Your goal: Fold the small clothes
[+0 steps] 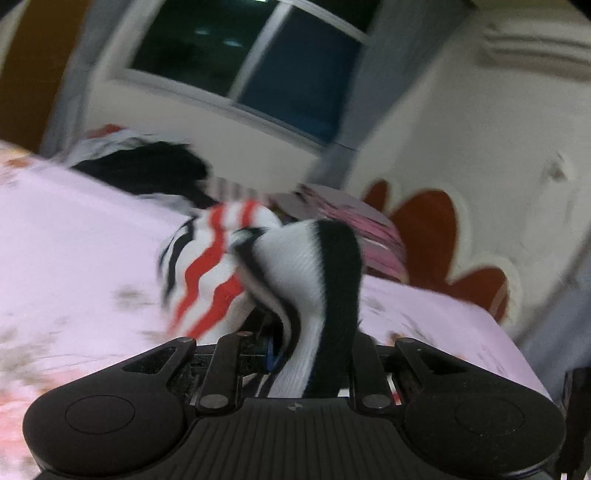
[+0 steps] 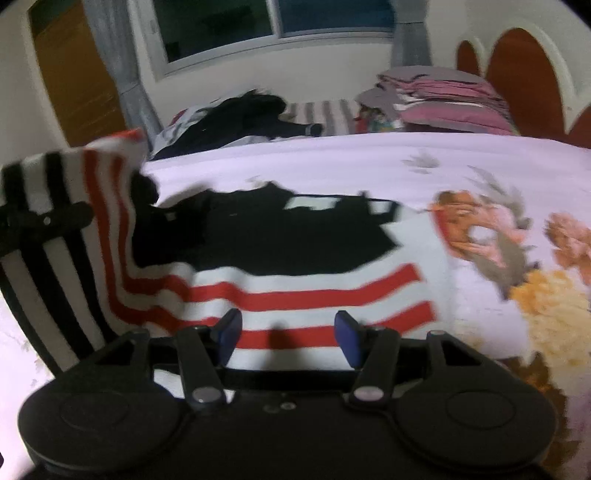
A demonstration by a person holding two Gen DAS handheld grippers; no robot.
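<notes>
A small white garment with red and black stripes [image 2: 295, 291] lies spread on the floral bedsheet [image 2: 480, 166]. Its left side is lifted off the bed. My left gripper [image 1: 291, 343] is shut on that raised part [image 1: 306, 266], and the cloth drapes over its fingers and hides them. The right wrist view shows the left gripper [image 2: 44, 219] at the far left, clamped on the black-striped edge. My right gripper [image 2: 289, 334] hangs just above the red-striped near edge. Its blue pads [image 2: 231, 332] stand apart with nothing pressed between them. A black cloth area [image 2: 277, 236] lies just beyond the stripes.
A heap of dark clothes [image 2: 251, 114] sits at the far side of the bed. To its right is a stack of folded pink and grey bedding [image 2: 443, 99] against the red headboard [image 2: 524, 74]. A window [image 2: 221, 26] is behind.
</notes>
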